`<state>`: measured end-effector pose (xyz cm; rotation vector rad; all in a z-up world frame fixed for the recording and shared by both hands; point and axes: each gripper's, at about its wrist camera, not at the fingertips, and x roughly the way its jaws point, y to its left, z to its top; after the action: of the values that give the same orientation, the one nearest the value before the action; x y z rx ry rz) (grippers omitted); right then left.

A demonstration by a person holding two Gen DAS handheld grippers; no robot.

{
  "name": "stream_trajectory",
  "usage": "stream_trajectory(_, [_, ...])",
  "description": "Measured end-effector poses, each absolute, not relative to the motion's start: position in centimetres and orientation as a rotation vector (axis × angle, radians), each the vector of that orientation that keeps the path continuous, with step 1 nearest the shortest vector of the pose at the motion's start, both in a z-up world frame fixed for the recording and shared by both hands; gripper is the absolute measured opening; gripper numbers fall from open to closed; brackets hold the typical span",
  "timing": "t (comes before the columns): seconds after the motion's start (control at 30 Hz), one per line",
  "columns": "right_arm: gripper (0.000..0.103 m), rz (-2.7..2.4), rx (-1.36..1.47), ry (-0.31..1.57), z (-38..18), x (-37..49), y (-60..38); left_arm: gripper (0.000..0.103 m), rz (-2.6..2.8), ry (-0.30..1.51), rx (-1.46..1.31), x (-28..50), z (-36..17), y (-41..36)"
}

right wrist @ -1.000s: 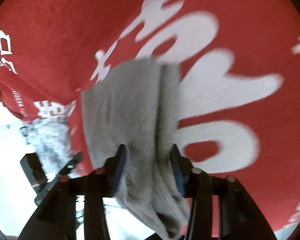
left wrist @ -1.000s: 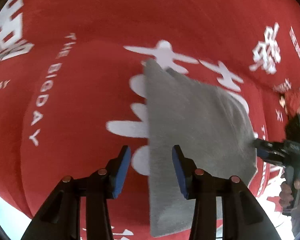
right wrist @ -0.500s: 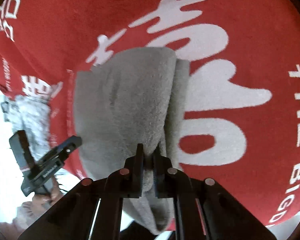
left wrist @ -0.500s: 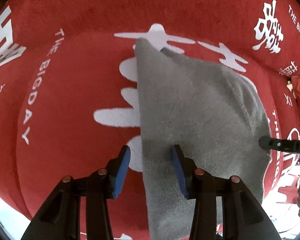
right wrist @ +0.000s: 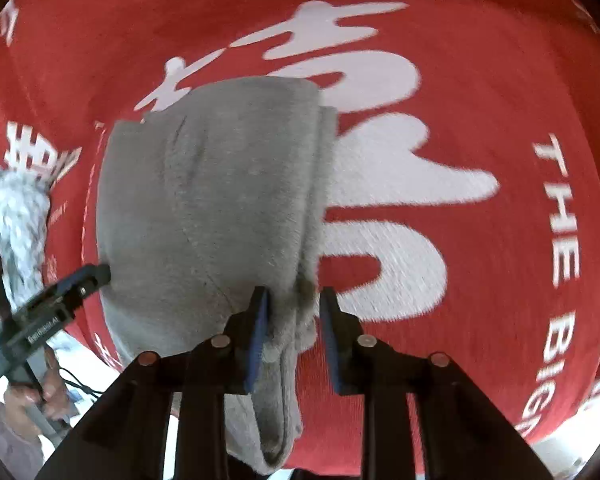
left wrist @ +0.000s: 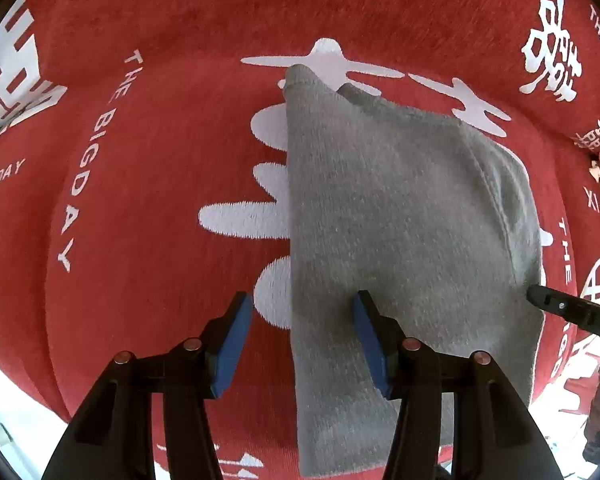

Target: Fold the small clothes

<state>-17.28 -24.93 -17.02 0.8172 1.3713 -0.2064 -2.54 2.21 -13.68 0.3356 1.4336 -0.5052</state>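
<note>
on the red cloth [left wrist: 160, 160] with white letters lies the folded grey garment [left wrist: 400, 208]. the left claw [left wrist: 300, 336] is opening, straddling its edge without pressing. the right claw [right wrist: 293, 334] is also opening, and the bunched fold between its pads seems released.

I am counting one grey garment [left wrist: 400, 216], one red printed cloth [left wrist: 160, 160] under it, my two grippers [left wrist: 300, 332] [right wrist: 293, 328], one fuzzy grey-white bundle [right wrist: 16, 216].
</note>
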Motion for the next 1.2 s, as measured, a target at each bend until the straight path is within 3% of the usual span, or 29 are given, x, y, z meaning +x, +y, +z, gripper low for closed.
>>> stream_trajectory(0.23, [0.035,-0.280,0.846,1.383,-14.3,-18.8,-24.6,0.054,-0.490,1.456,0.370,-3.5,-12.0,2.2])
stream_trajectory(0.27, [0.038,-0.284,0.842,1.385,-14.0,-18.9,-24.5,0.054,-0.490,1.455,0.380,-3.7,-11.7,2.2])
stream_trajectory(0.33, [0.058,-0.294,0.833,1.385,-13.0,-19.2,-24.0,0.054,-0.489,1.451,0.406,-4.3,-10.8,2.1])
stream_trajectory(0.4, [0.064,-0.299,0.822,1.379,-11.8,-19.4,-23.5,0.054,-0.488,1.450,0.422,-4.8,-10.2,2.1])
stream_trajectory(0.47, [0.066,-0.295,0.815,1.377,-11.2,-19.3,-23.0,0.077,-0.488,1.458,0.425,-5.2,-9.5,2.2])
stream_trajectory(0.5, [0.071,-0.295,0.809,1.383,-10.8,-19.3,-22.6,0.094,-0.480,1.445,0.419,-5.5,-8.9,2.4])
stream_trajectory(0.67, [0.084,-0.294,0.743,1.376,-8.9,-19.0,-21.3,0.100,-0.491,1.421,0.413,-6.4,-6.8,2.8])
stream_trajectory(0.73, [0.101,-0.322,0.696,1.373,-8.0,-19.0,-20.9,0.102,-0.486,1.418,0.413,-6.7,-6.2,2.8])
stream_trajectory(1.2, [0.103,-0.403,0.594,1.412,-4.9,-19.3,-19.4,0.102,-0.425,1.400,0.420,-7.9,-2.9,3.6])
